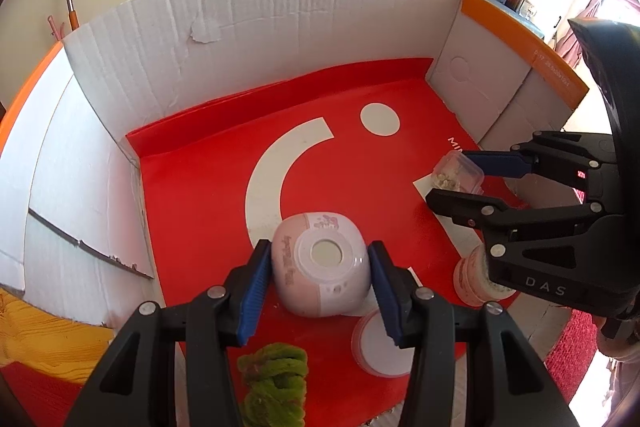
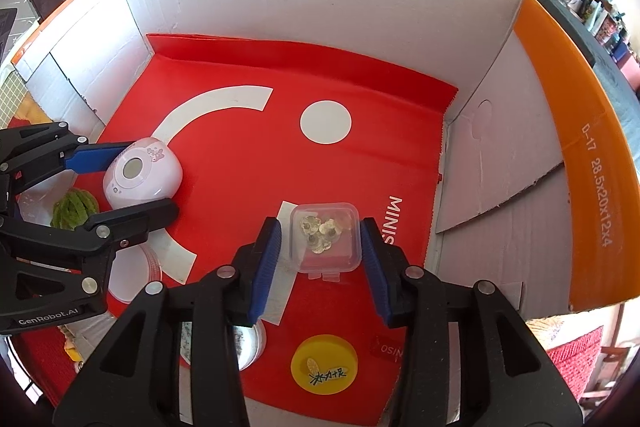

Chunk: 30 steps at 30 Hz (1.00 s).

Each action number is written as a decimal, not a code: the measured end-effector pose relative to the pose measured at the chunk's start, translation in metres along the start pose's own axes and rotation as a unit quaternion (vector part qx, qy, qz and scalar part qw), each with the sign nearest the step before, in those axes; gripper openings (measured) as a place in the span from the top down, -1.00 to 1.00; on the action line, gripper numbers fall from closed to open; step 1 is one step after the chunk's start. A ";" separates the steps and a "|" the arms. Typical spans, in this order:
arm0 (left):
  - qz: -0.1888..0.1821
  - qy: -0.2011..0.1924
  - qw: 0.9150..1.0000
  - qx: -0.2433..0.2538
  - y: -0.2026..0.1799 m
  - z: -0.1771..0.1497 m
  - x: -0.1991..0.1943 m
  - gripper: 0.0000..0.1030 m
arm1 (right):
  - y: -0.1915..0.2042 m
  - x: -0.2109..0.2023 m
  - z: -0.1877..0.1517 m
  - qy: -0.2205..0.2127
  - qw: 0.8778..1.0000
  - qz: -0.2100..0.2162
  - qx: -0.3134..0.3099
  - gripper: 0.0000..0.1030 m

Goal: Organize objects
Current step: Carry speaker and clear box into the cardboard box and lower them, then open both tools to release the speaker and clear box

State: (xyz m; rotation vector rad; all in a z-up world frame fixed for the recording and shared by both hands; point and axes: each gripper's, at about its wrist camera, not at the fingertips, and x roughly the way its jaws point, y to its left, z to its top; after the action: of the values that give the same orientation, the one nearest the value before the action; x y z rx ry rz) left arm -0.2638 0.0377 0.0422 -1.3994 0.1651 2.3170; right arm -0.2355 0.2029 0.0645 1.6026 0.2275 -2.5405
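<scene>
Box: you had both tools down inside the cardboard box, on its red liner, so the sorting looked well under way, not finished.
Left tool: your left tool had its blue pads against both sides of the pink-and-white device, holding it on the liner at the left of the box.
Green bundle: the fuzzy green bundle lay just beside that device, nearer you.
Round pink containers: two sat near the front edge, apparently placed.
Right tool: your right tool stood narrowly parted around the clear lidded case, pads just off its sides; it rested on the liner, seemingly set down.
Yellow lid: the yellow disc lay near the front.
Left to do: freeing the device, I'd judge.
</scene>
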 end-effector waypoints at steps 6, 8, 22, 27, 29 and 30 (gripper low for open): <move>-0.005 0.000 1.000 -0.004 0.001 0.001 0.000 0.00 | 0.003 -0.005 -0.004 -0.001 1.000 0.001 0.001 0.20; -0.005 0.000 1.000 -0.004 0.001 0.001 0.000 0.00 | 0.004 -0.006 -0.006 -0.001 1.000 0.000 0.001 0.20; -0.010 -0.001 1.000 -0.011 0.002 0.001 -0.002 0.00 | 0.007 -0.019 -0.015 -0.004 1.000 0.006 0.008 0.20; -0.007 -0.009 1.000 -0.010 0.000 0.001 -0.007 0.00 | 0.008 -0.027 -0.018 -0.010 1.000 0.005 0.009 0.20; -0.006 -0.013 1.000 -0.011 0.000 0.002 -0.010 0.00 | 0.009 -0.032 -0.020 -0.013 1.000 0.002 0.008 0.20; -0.006 -0.015 1.000 -0.011 -0.001 0.002 -0.012 0.00 | 0.010 -0.034 -0.020 -0.014 1.000 0.002 0.008 0.20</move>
State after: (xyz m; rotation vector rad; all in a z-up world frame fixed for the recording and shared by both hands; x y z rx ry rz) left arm -0.2606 0.0354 0.0533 -1.3719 0.1217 2.3366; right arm -0.2015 0.1982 0.0857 1.5697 0.2023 -2.5671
